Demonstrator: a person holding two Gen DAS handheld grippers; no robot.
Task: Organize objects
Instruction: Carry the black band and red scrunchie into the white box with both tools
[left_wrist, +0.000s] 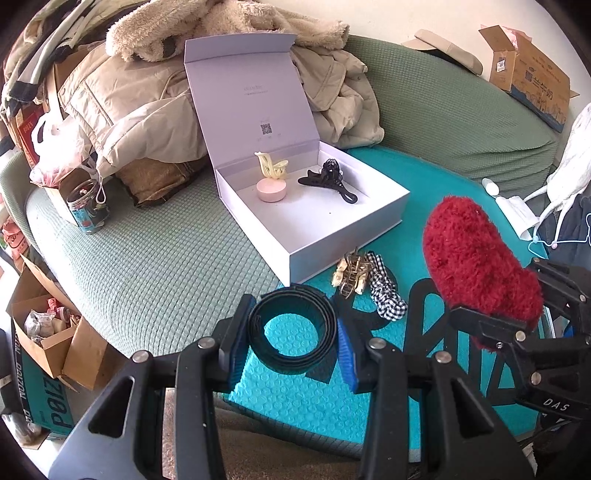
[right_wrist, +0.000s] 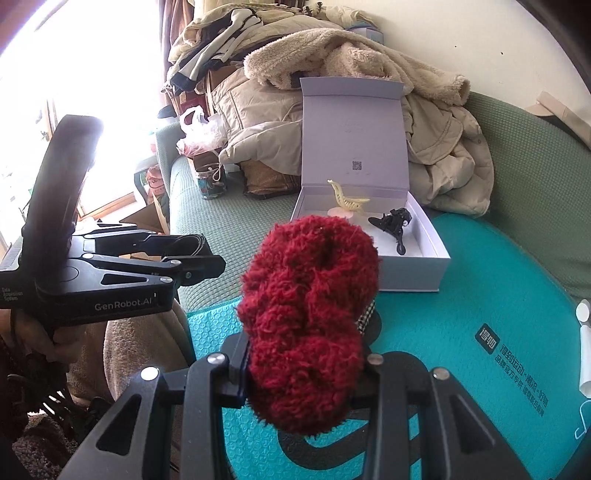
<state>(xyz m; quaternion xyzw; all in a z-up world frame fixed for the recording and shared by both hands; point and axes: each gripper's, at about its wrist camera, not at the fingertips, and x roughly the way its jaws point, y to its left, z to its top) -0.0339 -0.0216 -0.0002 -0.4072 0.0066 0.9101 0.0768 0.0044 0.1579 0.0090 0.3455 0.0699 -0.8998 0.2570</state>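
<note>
Left wrist view: left gripper (left_wrist: 293, 338) has its jaws partly closed, blue pads (left_wrist: 347, 354) pressing both sides of a coiled black belt (left_wrist: 293, 332), lifted clear above the teal mat (left_wrist: 369, 402). Past it on the mat, just in front of the white box (left_wrist: 343, 243): a tan hair claw (left_wrist: 351, 277) touching a checked scrunchie (left_wrist: 386, 295). Box lid is up; inside sit a pink round tin (left_wrist: 271, 191), a yellow claw clip (left_wrist: 272, 167) behind it and a black claw clip (left_wrist: 330, 179) further right. Far right, right gripper (left_wrist: 517, 321) grips a red fluffy scrunchie (left_wrist: 476, 258).

Right wrist view: left gripper (right_wrist: 199, 258) side-on at left, belt edge barely visible between its fingers. Centre, right gripper (right_wrist: 303, 373) jaws squeezed on the scrunchie (right_wrist: 310, 314), which hides the pads. Box (right_wrist: 413, 273) beyond.
</note>
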